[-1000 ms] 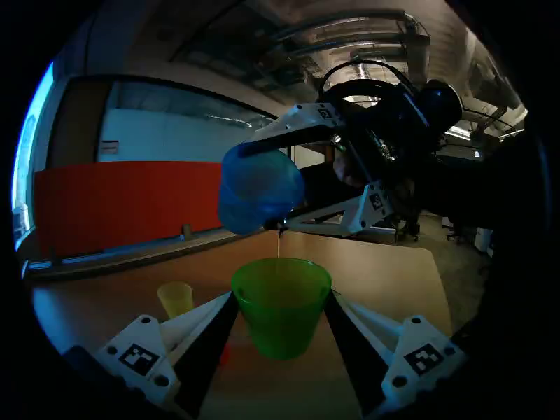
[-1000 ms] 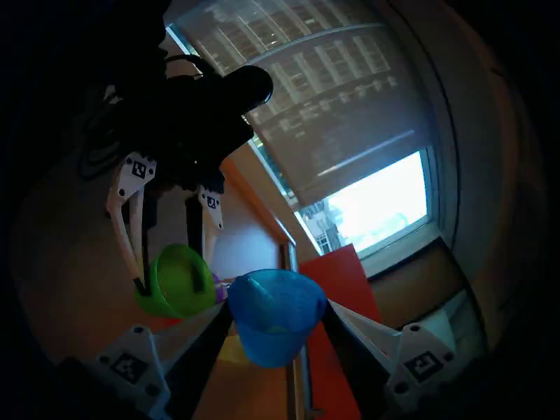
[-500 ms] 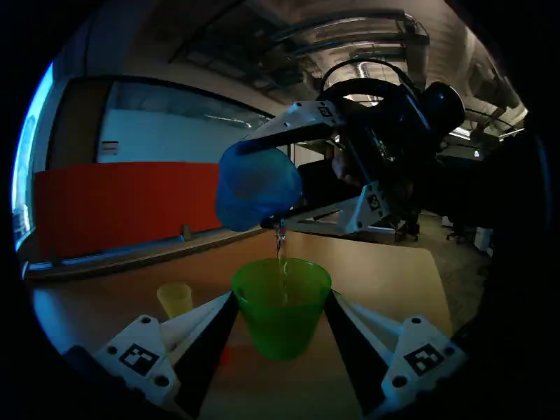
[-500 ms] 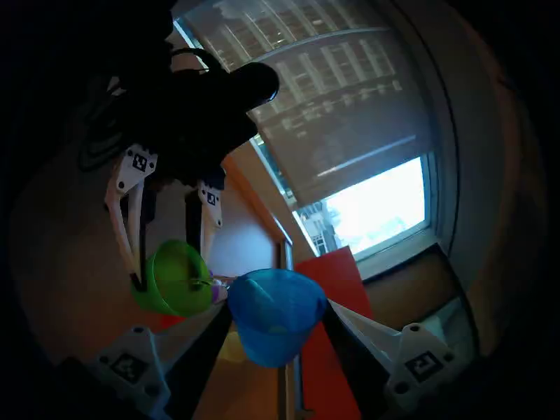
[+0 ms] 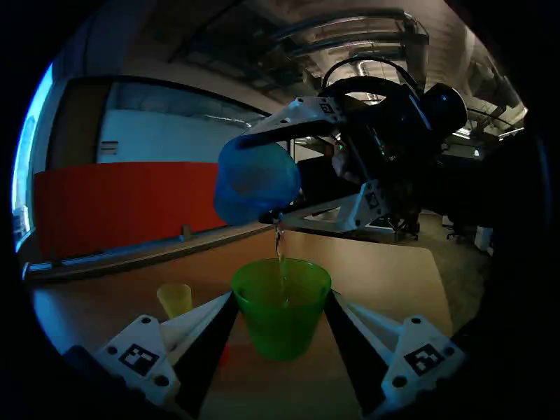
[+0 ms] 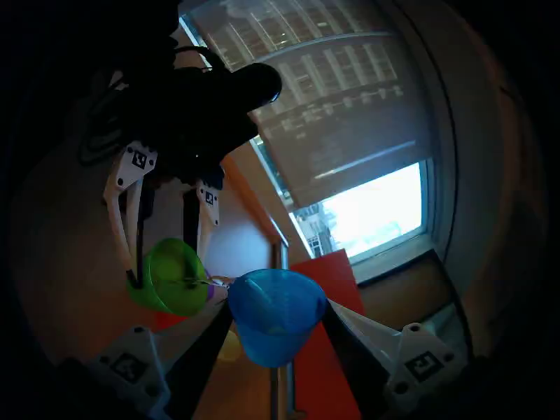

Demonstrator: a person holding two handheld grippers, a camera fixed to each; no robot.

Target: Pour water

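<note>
My left gripper (image 5: 280,311) is shut on an upright green cup (image 5: 281,306), held above the wooden table (image 5: 392,273). Over it hangs a blue cup (image 5: 255,183), tipped over on its side and held by my right gripper (image 5: 269,180). A thin stream of water (image 5: 279,245) runs from the blue cup's rim into the green cup. In the right gripper view the blue cup (image 6: 275,324) sits between the fingers of my right gripper (image 6: 276,329), which is shut on it, and the green cup (image 6: 168,276) shows to the left in my left gripper (image 6: 168,269).
A small yellow cup (image 5: 175,298) stands on the table at the left, and a red thing (image 5: 224,354) shows behind my left finger. An orange-red panel (image 5: 119,199) runs along the table's far edge. A bright window (image 6: 371,217) lies beyond.
The blue cup has tipped a little further and shifted slightly left. The drip from its rim has become a steady thin stream into the green cup.
</note>
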